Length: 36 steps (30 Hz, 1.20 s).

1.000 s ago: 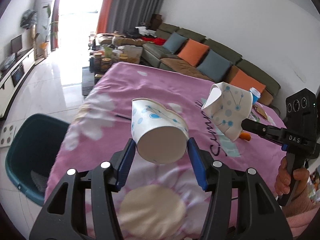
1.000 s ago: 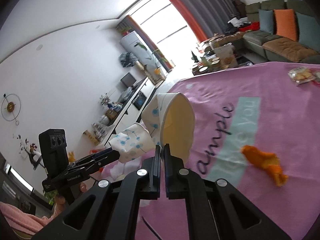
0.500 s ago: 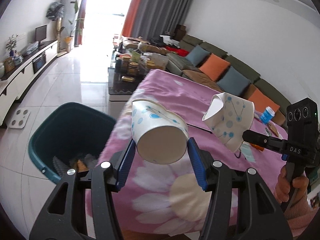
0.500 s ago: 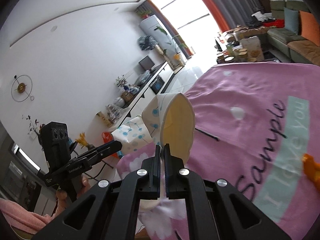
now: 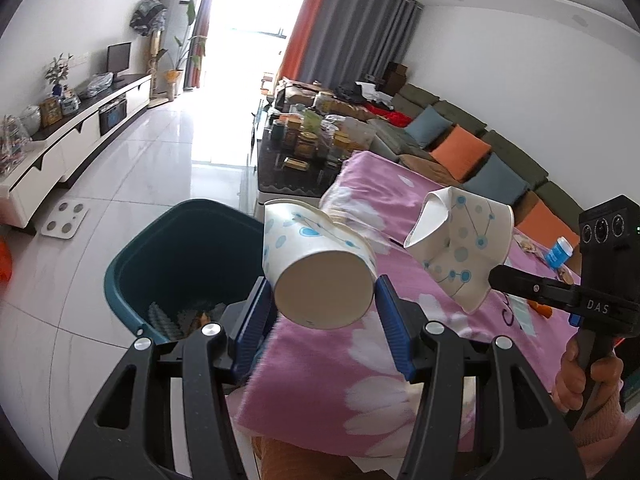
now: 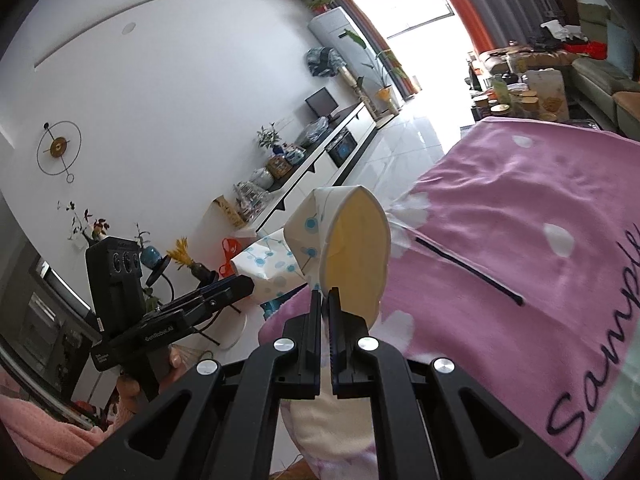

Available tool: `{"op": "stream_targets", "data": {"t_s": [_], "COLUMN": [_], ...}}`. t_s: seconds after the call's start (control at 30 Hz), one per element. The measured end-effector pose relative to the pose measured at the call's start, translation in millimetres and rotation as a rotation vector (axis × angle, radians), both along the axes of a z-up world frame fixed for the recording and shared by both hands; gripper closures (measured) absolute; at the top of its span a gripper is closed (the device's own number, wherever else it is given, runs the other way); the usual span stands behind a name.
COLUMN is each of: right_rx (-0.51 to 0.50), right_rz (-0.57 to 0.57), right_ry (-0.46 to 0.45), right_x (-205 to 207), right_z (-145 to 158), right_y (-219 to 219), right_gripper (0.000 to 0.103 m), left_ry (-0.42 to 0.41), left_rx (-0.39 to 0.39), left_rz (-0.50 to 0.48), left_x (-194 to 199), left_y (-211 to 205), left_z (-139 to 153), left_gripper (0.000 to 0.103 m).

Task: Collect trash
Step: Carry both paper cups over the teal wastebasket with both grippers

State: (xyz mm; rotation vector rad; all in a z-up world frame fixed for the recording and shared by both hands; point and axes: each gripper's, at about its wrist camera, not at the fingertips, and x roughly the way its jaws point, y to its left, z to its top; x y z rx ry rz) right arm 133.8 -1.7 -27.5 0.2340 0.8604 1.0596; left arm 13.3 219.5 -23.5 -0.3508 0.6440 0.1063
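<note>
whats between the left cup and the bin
Nothing but air. In the left wrist view the left gripper holds its cup beside the open green bin, with only a blue pad and floor showing in the gap.

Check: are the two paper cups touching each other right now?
Apart. The left wrist view shows pink cloth between the left tool's cup and the right tool's crumpled cup.

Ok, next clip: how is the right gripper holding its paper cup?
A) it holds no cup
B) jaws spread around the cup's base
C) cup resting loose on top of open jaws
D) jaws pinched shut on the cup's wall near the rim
D: in the right wrist view the right gripper is pinched shut on the wall of the crushed paper cup.
</note>
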Motion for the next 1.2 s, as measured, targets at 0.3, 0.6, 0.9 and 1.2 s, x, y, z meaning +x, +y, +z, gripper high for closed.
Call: {"op": "stream_targets", "data": {"t_s": [0.3,0.6,0.9,1.2], "right_rx": [-0.014,-0.032,-0.046,-0.061], "right_rz": [0.053,0.094,0.124,0.141], "right_ry": [0.009,0.014,0.02,0.026], "right_x": [1,3,4,6], "right_z": [-1,1,0,-2], "right_y": [25,47,67,83], "right_gripper": [0.1,0.1,0.1,0.1], "left_ry": [0.003,0.013,0.016,0.028], "left_rx": [-0.007,-0.019,-0.016,-0.018], "left_rz": [0.057,0.092,0.107,0.12], "left_x": [-4,-5,-3,1], "left_y": [21,32,33,37], "left_z": [-3,-7,-6,-10], "left_gripper": [0.049,0.049,0.049,0.049]}}
